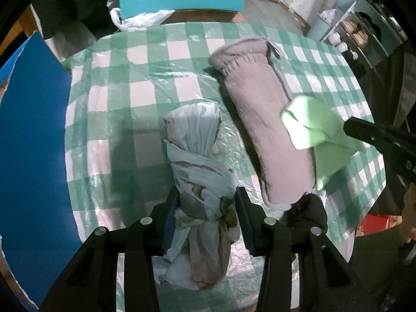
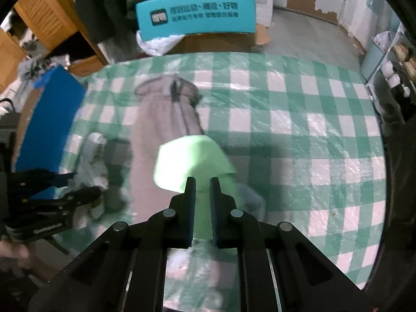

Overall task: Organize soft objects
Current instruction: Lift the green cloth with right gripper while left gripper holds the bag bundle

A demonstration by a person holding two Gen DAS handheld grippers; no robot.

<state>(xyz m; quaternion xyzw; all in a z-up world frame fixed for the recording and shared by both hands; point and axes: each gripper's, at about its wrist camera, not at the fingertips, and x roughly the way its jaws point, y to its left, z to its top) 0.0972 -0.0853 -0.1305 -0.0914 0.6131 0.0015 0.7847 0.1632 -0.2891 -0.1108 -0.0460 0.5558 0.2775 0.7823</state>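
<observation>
From the left wrist, the left tongs (image 1: pixel 208 195) clench a knotted pale bundle (image 1: pixel 197 161) on the checked table (image 1: pixel 145 93), just left of the grey plush roll (image 1: pixel 260 119).

From the right wrist, the right tongs (image 2: pixel 202 182) are clamped on a light green cloth (image 2: pixel 189 161), over that roll's near end.

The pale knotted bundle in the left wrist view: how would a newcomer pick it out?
On the green-checked tablecloth, look left of the long mauve fleece roll. The pale knotted bundle lies there, pinched by the left tongs; only it is thin, wrinkled and tied.
</observation>
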